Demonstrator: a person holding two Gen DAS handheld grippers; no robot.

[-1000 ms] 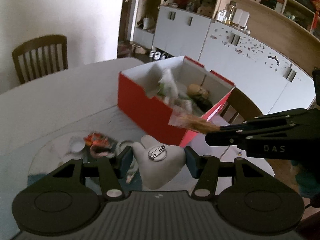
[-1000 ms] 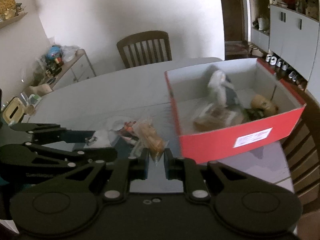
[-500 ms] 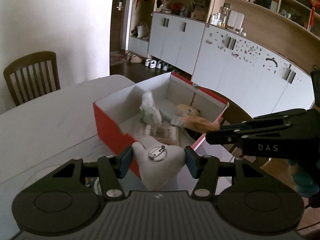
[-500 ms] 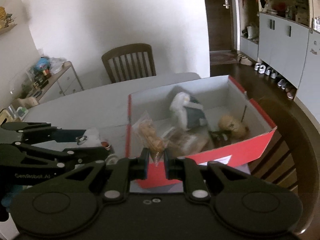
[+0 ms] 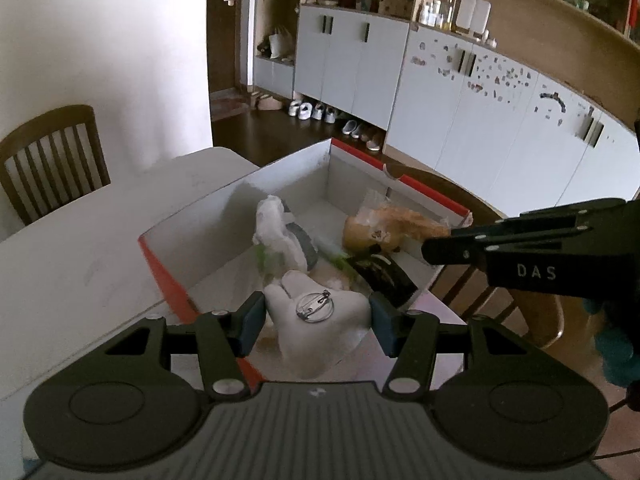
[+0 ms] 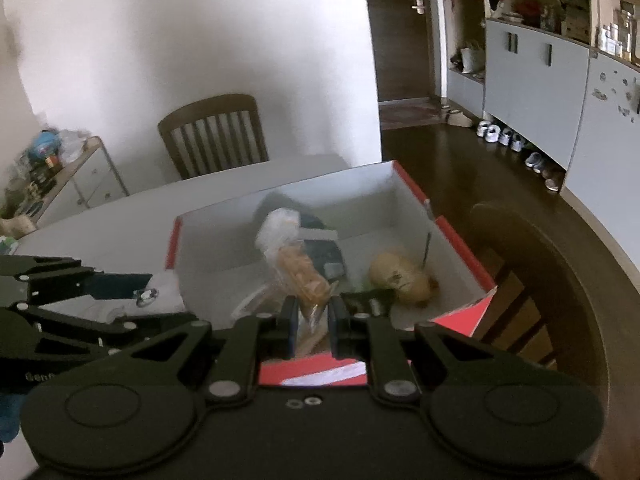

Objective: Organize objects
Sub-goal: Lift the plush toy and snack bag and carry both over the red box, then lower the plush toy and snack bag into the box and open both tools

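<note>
A: What does the left gripper (image 5: 316, 322) have?

B: Its blue pads are clamped on a white plush piece (image 5: 320, 320), one on each side; a round metal pin-back (image 5: 313, 307) sits on the face turned towards the camera; the plush hangs just over the near corner of the red box (image 5: 164, 276), and its lower end droops below the fingers.

A: And the right gripper (image 6: 311, 320)?

B: Its jaws are nearly together, pinched on a clear snack packet (image 6: 298, 270) with orange-brown contents; the packet stands up from between the fingertips and leans away from them, over the inside of the box (image 6: 460, 248); seen from the left wrist, the same packet (image 5: 400, 220) sticks out past the tip of the right gripper (image 5: 434, 246), above the box's far right wall.

A: Where is the box relative to the two tools?

B: Directly ahead of and below both; it rests on a pale table (image 5: 80, 248), open-topped, white inside and red outside; its near wall runs just under the right gripper's fingers.

A: What lies in it?

B: Ahead of the left gripper, a white bundle with a grey part (image 5: 280, 232); further right, a tan rounded thing (image 5: 368, 236) with a dark mark on it, just beyond the right gripper's fingertips in its own view (image 6: 400, 276); a dark flat item (image 5: 384, 276) lies near the box's right edge; I cannot tell what these are.

A: And around it?

B: A wooden chair (image 6: 214, 136) stands beyond the table, ahead and to the left; white cupboards (image 5: 480, 120) line the wall on the right, with shoes (image 5: 316, 112) on the floor beneath them.
</note>
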